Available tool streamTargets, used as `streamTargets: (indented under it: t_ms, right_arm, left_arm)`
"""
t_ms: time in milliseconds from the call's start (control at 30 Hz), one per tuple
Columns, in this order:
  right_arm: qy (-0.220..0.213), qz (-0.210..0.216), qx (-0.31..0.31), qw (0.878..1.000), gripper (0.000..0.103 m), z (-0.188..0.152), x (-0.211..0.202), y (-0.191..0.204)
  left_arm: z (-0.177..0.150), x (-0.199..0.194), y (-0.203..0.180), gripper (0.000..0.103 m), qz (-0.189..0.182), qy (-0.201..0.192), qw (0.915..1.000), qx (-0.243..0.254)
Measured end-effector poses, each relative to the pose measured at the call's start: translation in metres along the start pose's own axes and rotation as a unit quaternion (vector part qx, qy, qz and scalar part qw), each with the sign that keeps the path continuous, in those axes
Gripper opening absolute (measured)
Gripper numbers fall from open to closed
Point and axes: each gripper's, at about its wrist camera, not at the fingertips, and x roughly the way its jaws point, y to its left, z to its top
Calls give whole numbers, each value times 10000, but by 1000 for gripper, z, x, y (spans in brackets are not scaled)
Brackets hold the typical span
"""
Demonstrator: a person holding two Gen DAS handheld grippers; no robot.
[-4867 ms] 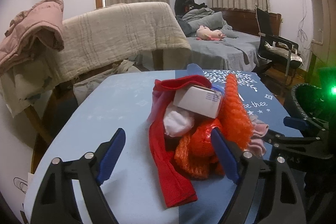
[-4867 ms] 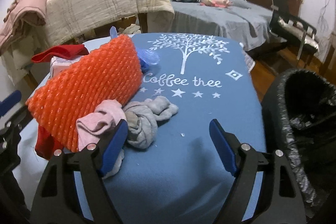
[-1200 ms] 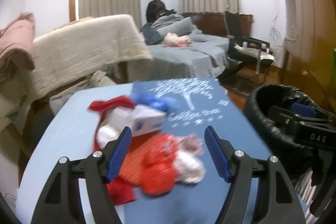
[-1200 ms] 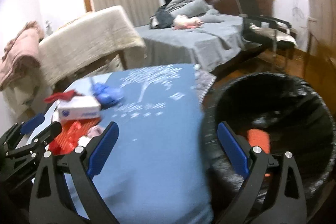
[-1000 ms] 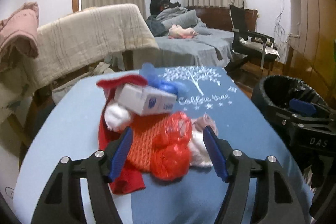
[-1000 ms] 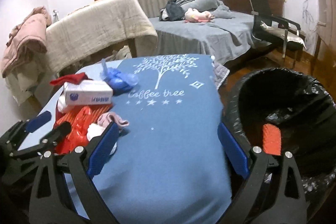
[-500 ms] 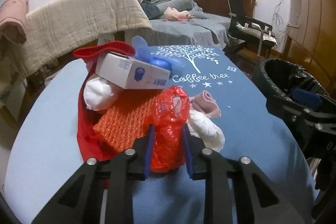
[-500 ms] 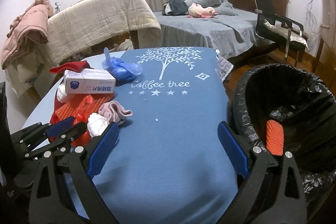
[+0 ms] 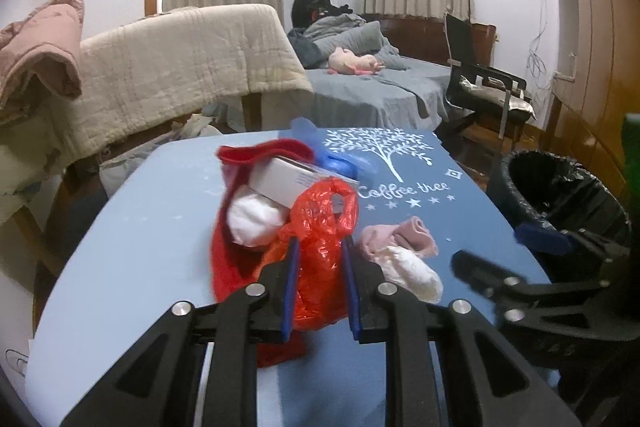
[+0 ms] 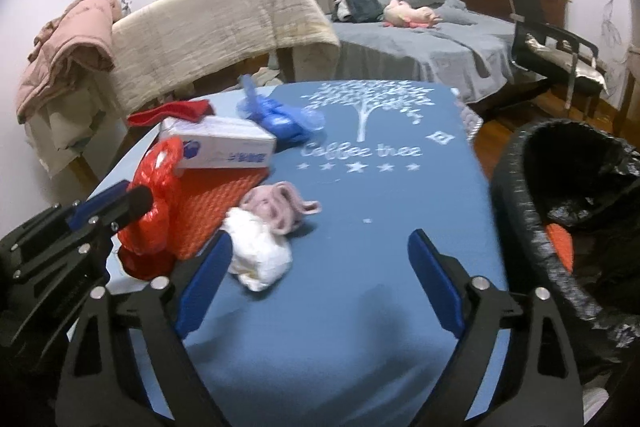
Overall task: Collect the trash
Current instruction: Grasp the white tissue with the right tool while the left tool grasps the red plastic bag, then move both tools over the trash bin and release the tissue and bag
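LEFT: left gripper (image 9: 318, 267) has closed from wide onto red plastic bag (image 9: 320, 227) | RIGHT: right gripper (image 10: 316, 283) wide, empty | NEXT: carry to bin (image 10: 520, 211)

A crumpled red plastic bag (image 9: 320, 247) stands pinched upright, beside a black-lined trash bin (image 10: 560, 227).

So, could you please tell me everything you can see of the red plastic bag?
The red plastic bag is thin, glossy and crumpled, bunched upright with a loop-like handle at its top. The left gripper is shut on its middle, a blue finger pad on each side. It sits at the near end of the pile on the blue table, against the white box and orange bubble wrap.
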Motion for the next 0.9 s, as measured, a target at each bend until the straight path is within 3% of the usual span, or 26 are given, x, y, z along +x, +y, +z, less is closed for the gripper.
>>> streamTargets:
  t_ms: [300,400,467,567,900]
  right_arm:
    - [479,159,-274,9983,69,-6,29,32]
    - [687,239,-325,9968,54,-8,38,36]
    - [856,406,-316,9950,34,-10,43,37]
    - [839,469,-289,9949,28,-10,40,34]
    - [406,450,-302,9977,27,1,-5,17]
  left_arm:
    - [-2,-6,22,20,153,-40,9998,-154]
    - [-2,-5,25,20,170,-30,9997,-183]
    - [-3,-4,26,20,162,-13,9997,-197]
    - [-3,-4,26,20,154,-7,9997,-210]
    - [8,-15,7,20,-2,-202,9998,-63]
